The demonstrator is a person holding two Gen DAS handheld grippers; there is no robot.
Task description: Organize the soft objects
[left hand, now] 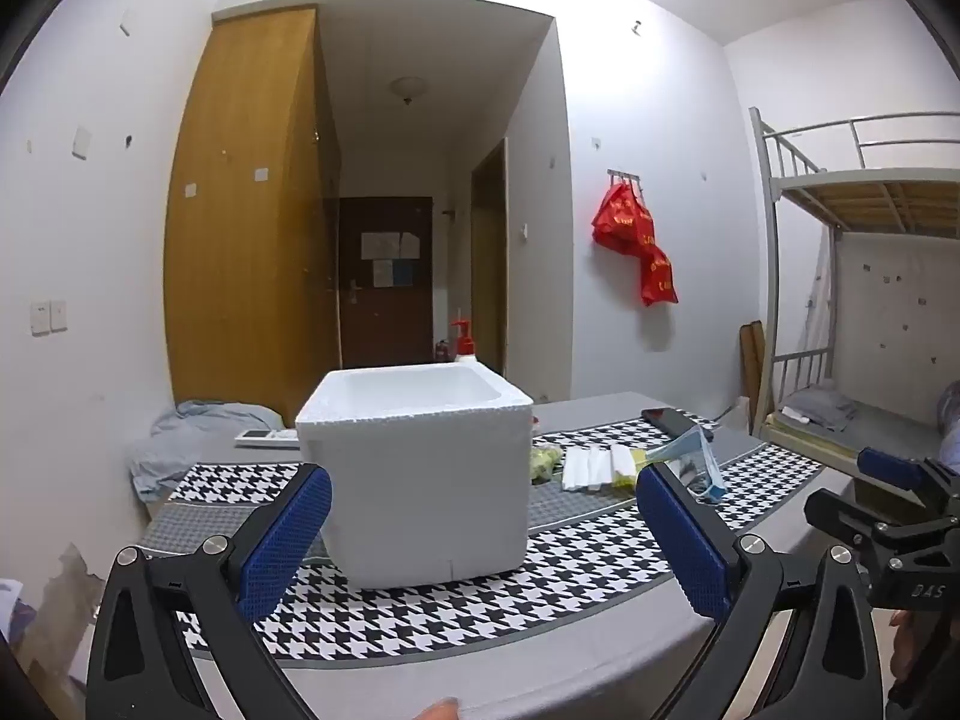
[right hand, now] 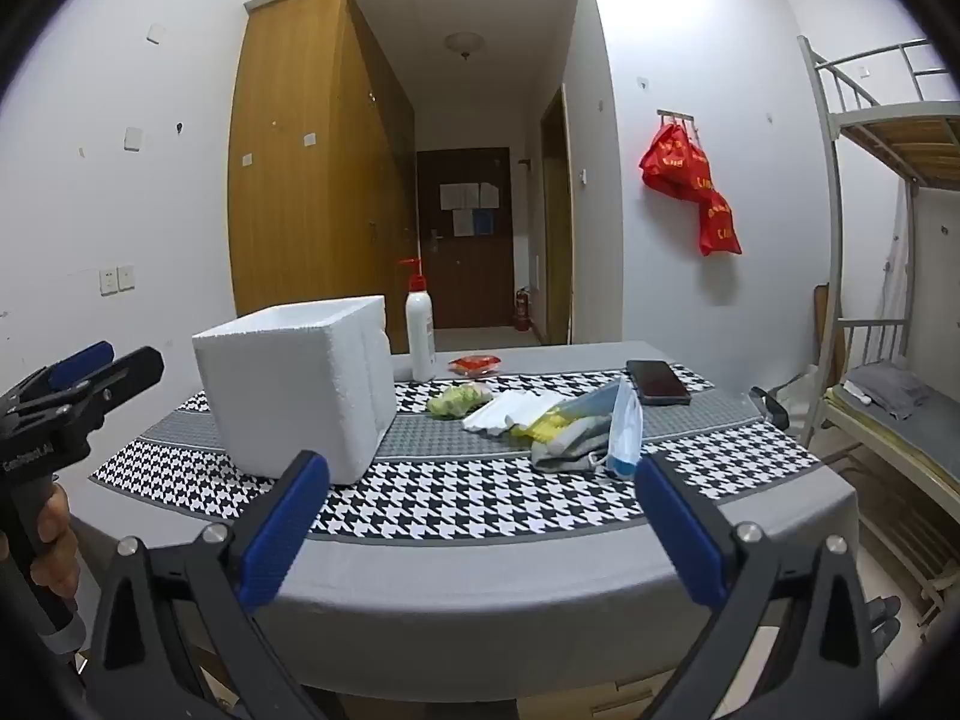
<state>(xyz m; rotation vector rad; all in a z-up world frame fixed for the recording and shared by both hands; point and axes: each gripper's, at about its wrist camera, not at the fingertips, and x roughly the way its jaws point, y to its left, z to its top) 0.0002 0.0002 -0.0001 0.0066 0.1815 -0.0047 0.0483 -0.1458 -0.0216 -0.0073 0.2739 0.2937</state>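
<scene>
The left gripper [left hand: 483, 531] has its blue pads wide apart and holds nothing. The right gripper [right hand: 480, 516] is wide apart and empty too. Both hang just past the near edge of the table [right hand: 540, 576], which wears a grey cloth with black and white checks. The soft things [right hand: 558, 420] lie in a loose heap near the middle of the table, a bit toward its right side. From the right gripper they are straight ahead and a little to the right, so I think that hand is the nearer one. The heap runs longways across the table, from left to right. In it I can see a white folded cloth [right hand: 510, 411], something yellow [right hand: 549, 426], a green lumpy thing [right hand: 457, 399] and a blue face mask [right hand: 624, 426] that sticks up. They look floppy and light. The white foam box [right hand: 300, 384] sits open toward the left side of the table, right in front of the left gripper. I think the soft things should go in there. A dark phone [right hand: 658, 382] lies just behind the heap.
</scene>
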